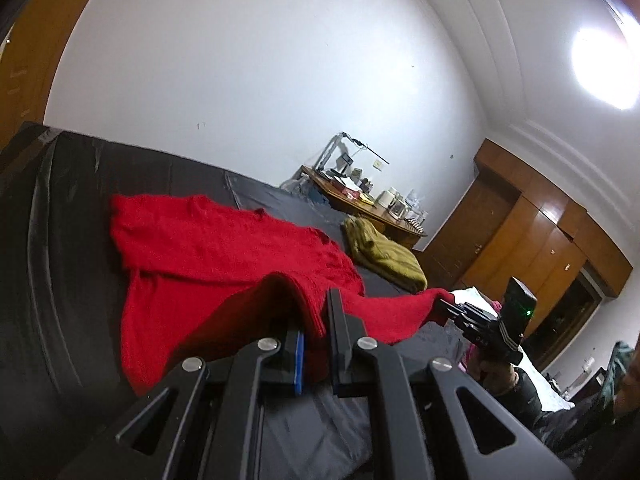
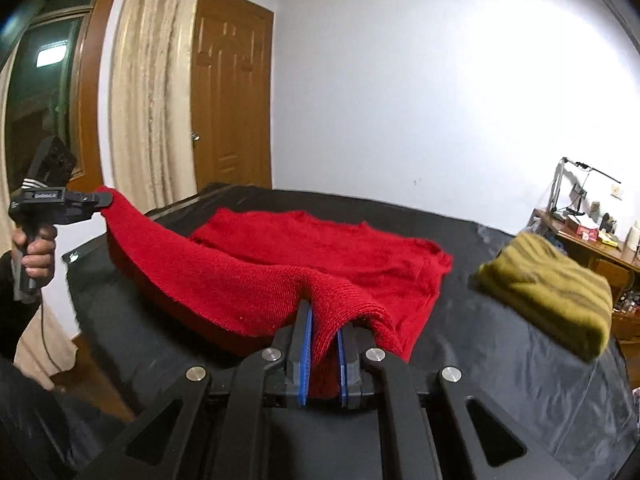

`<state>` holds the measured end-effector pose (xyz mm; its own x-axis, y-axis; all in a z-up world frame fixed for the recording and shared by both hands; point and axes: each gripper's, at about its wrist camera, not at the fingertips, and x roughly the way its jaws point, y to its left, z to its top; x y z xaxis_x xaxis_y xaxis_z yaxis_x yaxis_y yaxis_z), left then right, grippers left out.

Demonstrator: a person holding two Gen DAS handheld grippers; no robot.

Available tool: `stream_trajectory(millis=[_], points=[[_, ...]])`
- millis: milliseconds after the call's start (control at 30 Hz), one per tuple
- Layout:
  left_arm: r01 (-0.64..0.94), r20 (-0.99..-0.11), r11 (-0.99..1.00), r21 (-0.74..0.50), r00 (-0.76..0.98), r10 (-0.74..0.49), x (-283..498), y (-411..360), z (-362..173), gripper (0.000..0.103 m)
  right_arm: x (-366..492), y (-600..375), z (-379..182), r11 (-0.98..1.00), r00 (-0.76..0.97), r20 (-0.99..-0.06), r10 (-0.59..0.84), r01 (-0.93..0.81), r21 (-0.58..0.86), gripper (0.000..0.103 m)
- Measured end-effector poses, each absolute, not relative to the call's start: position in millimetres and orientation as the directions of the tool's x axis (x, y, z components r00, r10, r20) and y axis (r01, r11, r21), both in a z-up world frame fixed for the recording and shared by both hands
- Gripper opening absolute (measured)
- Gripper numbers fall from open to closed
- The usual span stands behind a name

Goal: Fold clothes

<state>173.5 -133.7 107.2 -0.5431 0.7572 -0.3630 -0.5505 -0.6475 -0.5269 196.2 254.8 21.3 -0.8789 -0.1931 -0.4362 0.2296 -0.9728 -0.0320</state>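
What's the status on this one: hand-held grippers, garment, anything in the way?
Left hand-held gripper and right hand-held gripper each shut on red sweater hem, lifted off black sheet. Olive garment folded alongside, clear.

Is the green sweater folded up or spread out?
Folded. The green sweater sits as a neat thick bundle on the black bed cover, no sleeves sticking out.

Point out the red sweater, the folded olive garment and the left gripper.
red sweater (image 2: 320, 248): right wrist view, on the flat part lying on the bed.
folded olive garment (image 2: 548, 292): right wrist view, on its top face.
left gripper (image 2: 105, 199): right wrist view, at its fingertips, clamped on the sweater's edge.
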Motion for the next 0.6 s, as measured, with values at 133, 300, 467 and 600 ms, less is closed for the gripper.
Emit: stream_trajectory(millis=[133, 300, 467, 600], points=[[-0.540, -0.374, -0.666, -0.515, -0.558, 0.741, 145, -127, 117, 0.010, 166, 261, 40, -0.982, -0.898, -0.412, -0.157, 0.187, -0.034, 0.011], [-0.509, -0.376, -0.687, -0.518, -0.586, 0.718, 98, -122, 127, 0.010, 126, 263, 62, -0.987, -0.912, -0.392, -0.126, 0.156, -0.046, 0.011], [-0.458, -0.389, -0.708, -0.538, -0.611, 0.690, 50, -117, 128, 0.010, 77, 262, 73, -0.990, -0.909, -0.405, -0.092, 0.128, -0.062, 0.011], [-0.397, -0.407, -0.721, -0.568, -0.626, 0.665, 10, -118, 123, 0.010, 35, 264, 68, -0.995, -0.893, -0.443, -0.074, 0.099, -0.033, 0.011]])
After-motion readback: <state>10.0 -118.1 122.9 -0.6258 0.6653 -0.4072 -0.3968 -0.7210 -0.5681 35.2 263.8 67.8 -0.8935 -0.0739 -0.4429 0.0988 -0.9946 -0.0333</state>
